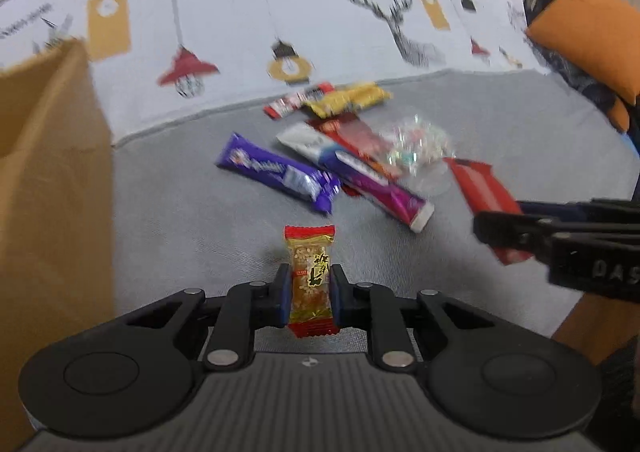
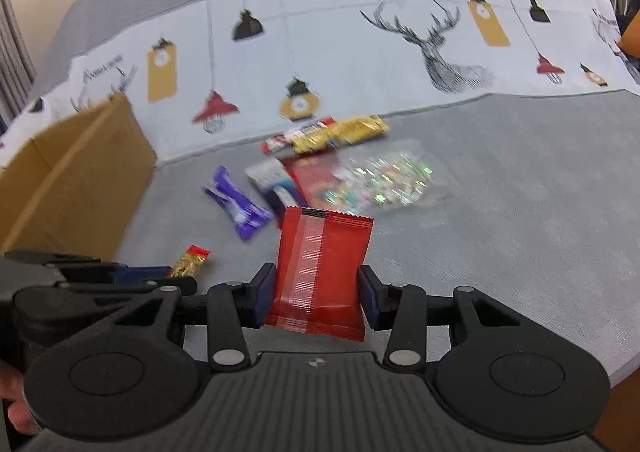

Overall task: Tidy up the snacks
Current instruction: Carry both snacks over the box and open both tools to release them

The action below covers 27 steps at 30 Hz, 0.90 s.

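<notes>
My left gripper [image 1: 310, 284] is shut on a small gold-and-red candy bar [image 1: 310, 276] held upright above the grey sofa seat. My right gripper [image 2: 318, 284] is shut on a red snack packet [image 2: 320, 268]; it also shows at the right of the left wrist view [image 1: 484, 192]. A pile of snacks lies ahead: a purple bar [image 1: 276, 176], a white-and-magenta bar [image 1: 356, 176], a dark red packet [image 1: 352, 136], a yellow packet [image 1: 352, 98], a red-white bar [image 1: 296, 100] and a clear holographic bag [image 1: 420, 150]. The left gripper and its candy [image 2: 190, 260] show at the left of the right wrist view.
An open cardboard box [image 1: 44, 172] stands at the left on the seat, also in the right wrist view [image 2: 76, 176]. A white printed cloth [image 1: 320, 20] covers the sofa back. An orange cushion [image 1: 588, 36] lies at the far right.
</notes>
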Tool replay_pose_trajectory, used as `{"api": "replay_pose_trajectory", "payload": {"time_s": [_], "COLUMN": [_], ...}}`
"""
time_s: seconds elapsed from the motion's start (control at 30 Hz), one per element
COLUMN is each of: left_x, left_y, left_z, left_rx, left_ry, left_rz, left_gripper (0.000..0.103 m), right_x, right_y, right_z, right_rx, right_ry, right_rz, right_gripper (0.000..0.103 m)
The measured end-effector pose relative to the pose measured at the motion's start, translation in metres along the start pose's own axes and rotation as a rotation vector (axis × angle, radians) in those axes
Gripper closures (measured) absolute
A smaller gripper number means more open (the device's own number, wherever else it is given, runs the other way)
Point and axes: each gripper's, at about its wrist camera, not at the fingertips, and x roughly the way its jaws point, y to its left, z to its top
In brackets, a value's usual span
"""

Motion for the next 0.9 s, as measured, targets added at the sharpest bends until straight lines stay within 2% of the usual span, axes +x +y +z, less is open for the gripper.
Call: {"api": "replay_pose_trajectory", "payload": {"time_s": [0.27,0.4,0.63,0.77,0.9], "left_x": [-0.099,-0.159,-0.253,-0.289,-0.298], "left_y": [0.037,0.066,0.108,0.122,0.144], "left_z": [0.024,0.031,0.020,0.013,0.004], "left_rx": [-0.123,-0.174,-0.226,-0.216,-0.253], "left_ry": [-0.097,-0.200,-0.387,-0.484,-0.496], "left_rz": [0.066,0.105,0.198,0.270,0.277], "left_gripper": [0.082,0.082,0.082,0.082,0.082], "right_x": [-0.045,-0.071,-0.118,-0.134,-0.141], "right_y": [0.066,0.112,0.194,0.233,0.267], "right_z": [0.029,0.045,0.065,0.073,0.077], "right_rx": [-0.023,-0.083,-0.173,-0.219,-0.280], "right_ry": [-0.087,-0.148,-0.245,-0.276,-0.281], "right_rz": [0.068,0.119,0.228,0.282,0.313], "right_gripper": [0.057,0.057,0.057,0.057,0.057]}}
